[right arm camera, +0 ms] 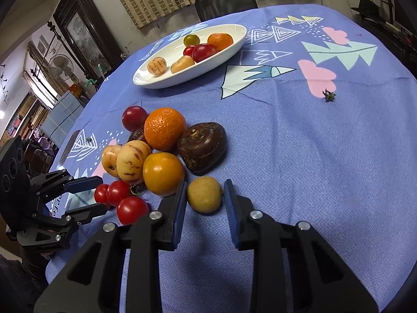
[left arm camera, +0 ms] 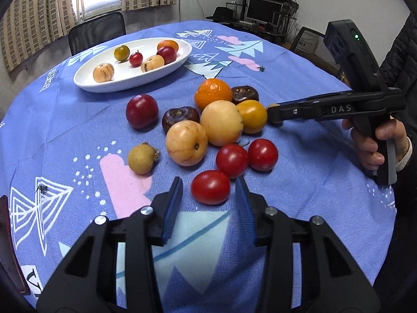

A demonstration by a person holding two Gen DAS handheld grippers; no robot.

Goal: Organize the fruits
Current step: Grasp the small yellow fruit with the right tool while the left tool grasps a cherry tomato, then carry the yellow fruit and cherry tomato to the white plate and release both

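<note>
Blue-padded left claw (left arm camera: 209,186) stood apart around a round red tomato (left arm camera: 210,187) on the table (left arm camera: 299,161). Right claw (right arm camera: 205,194) stood apart around a small tan round fruit (right arm camera: 204,194).

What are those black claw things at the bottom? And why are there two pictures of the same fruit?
They are grabbing tools with two fingers. A person holds one in each hand, and each carries a little camera looking along its fingers. One picture comes from the left gripper, the other from the right gripper. On the blue tablecloth lies a pile of fruit; a white dish holds six more. Both are open, holding nothing: a red tomato sits between the left fingers, a small yellowish fruit between the right.
</note>
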